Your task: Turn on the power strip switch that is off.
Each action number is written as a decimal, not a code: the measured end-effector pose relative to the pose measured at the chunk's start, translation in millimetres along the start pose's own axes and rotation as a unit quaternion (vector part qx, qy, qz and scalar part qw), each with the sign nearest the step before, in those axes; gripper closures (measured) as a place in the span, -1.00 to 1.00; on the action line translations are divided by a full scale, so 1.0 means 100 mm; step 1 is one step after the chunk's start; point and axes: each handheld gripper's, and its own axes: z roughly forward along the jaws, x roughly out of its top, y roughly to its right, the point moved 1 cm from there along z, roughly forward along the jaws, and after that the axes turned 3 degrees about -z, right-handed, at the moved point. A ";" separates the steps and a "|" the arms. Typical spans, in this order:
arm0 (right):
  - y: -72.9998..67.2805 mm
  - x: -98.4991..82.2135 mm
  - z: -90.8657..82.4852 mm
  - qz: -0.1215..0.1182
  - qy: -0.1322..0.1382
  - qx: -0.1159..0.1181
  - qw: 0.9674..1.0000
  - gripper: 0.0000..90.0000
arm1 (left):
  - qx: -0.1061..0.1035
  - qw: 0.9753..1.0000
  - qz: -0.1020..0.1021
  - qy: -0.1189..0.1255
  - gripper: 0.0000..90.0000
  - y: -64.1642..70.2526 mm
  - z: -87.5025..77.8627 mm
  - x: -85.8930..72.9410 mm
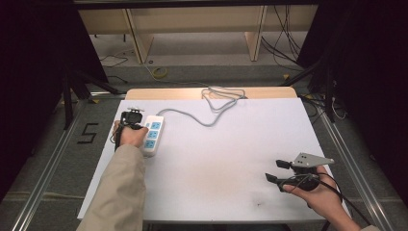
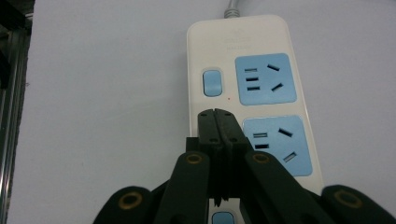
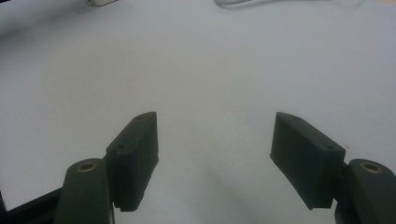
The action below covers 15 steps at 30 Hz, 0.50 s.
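A white power strip with blue sockets lies at the left of the white tabletop. Its grey cable runs off toward the far edge. My left gripper is shut with nothing between its jaws. Its tips rest over the strip's left side, just below the first blue switch and beside the second socket. A second switch peeks out under the jaws. My right gripper is open above bare tabletop at the near right, holding nothing.
The cable loops in coils near the table's far edge, where a wooden strip shows. Metal rails run along both sides of the table. Loose cables lie on the floor beyond.
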 end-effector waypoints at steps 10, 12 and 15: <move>0.00 0.00 0.00 0.000 0.000 0.000 1.000 -0.28 | 0.001 1.000 -0.011 0.022 0.74 -0.04 -0.08 0.01; 0.00 0.00 0.00 0.000 0.000 0.000 1.000 -0.28 | 0.003 0.999 -0.015 0.029 0.69 -0.06 -0.10 0.01; 0.00 0.00 0.01 -0.002 0.000 0.000 1.000 -0.28 | 0.000 0.999 -0.025 0.036 0.57 -0.07 -0.13 0.01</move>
